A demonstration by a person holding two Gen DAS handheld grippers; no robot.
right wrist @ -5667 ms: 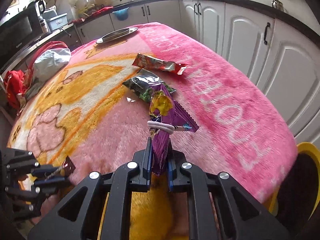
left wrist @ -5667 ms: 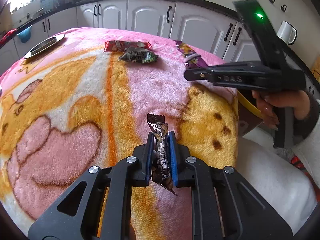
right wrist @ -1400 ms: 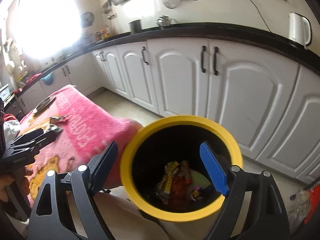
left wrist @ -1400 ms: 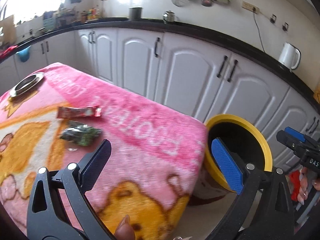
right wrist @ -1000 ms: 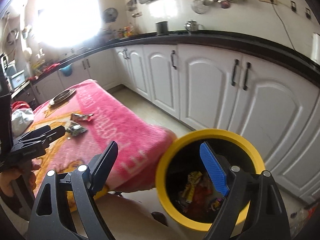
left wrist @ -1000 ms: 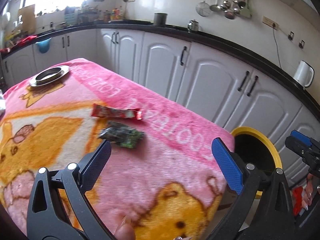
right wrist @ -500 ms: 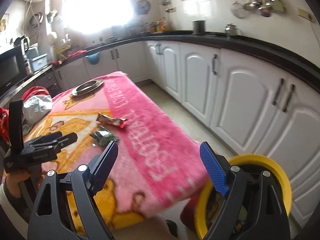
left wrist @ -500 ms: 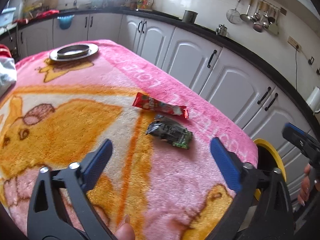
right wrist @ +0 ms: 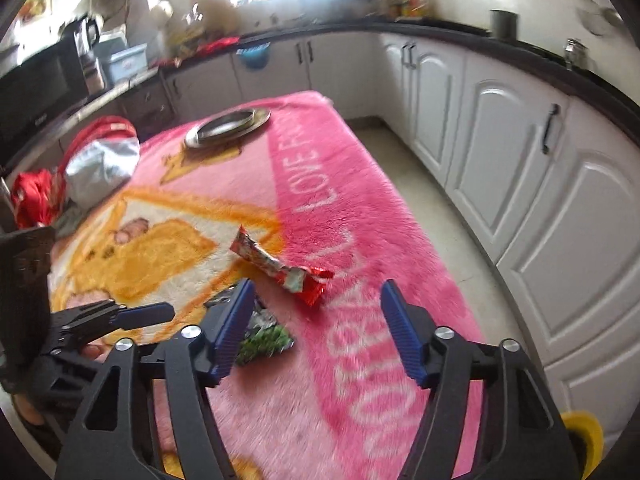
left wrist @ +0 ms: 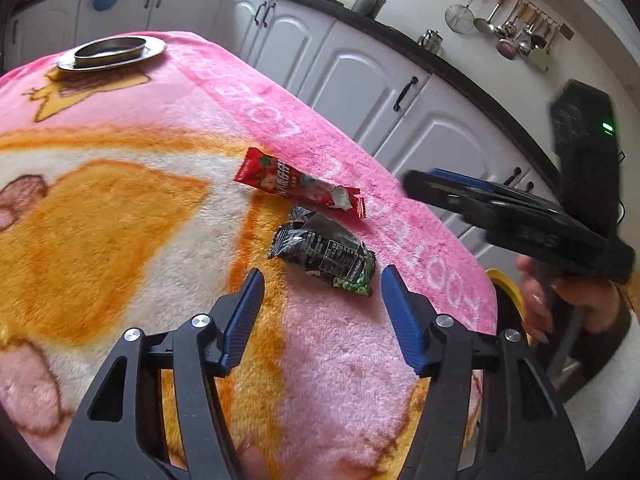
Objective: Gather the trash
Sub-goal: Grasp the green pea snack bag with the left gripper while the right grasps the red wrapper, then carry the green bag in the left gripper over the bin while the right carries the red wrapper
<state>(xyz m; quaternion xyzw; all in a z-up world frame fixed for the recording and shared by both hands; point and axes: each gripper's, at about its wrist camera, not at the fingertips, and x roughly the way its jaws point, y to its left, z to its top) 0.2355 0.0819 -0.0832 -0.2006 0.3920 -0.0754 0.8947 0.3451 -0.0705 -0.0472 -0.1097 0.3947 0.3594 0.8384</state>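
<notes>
A red snack wrapper (left wrist: 298,187) and a crumpled black-and-green wrapper (left wrist: 325,256) lie on the pink and orange blanket (left wrist: 120,220). My left gripper (left wrist: 322,300) is open and empty, just short of the black-and-green wrapper. My right gripper (right wrist: 316,310) is open and empty above the blanket; the red wrapper (right wrist: 280,270) lies just ahead of it and the black-and-green wrapper (right wrist: 262,334) is partly hidden behind its left finger. The right gripper also shows at the right of the left wrist view (left wrist: 424,186). The yellow-rimmed bin (right wrist: 582,440) stands past the blanket's near corner.
A metal plate (left wrist: 112,51) sits at the blanket's far end. A silver and red bag (right wrist: 100,160) lies at its left side. White cabinets (right wrist: 540,184) line the wall to the right, with floor between them and the blanket.
Both grippers have swung from the yellow bin back over the blanket and closer to the two wrappers. Both stay open and empty; the wrappers held earlier are gone.
</notes>
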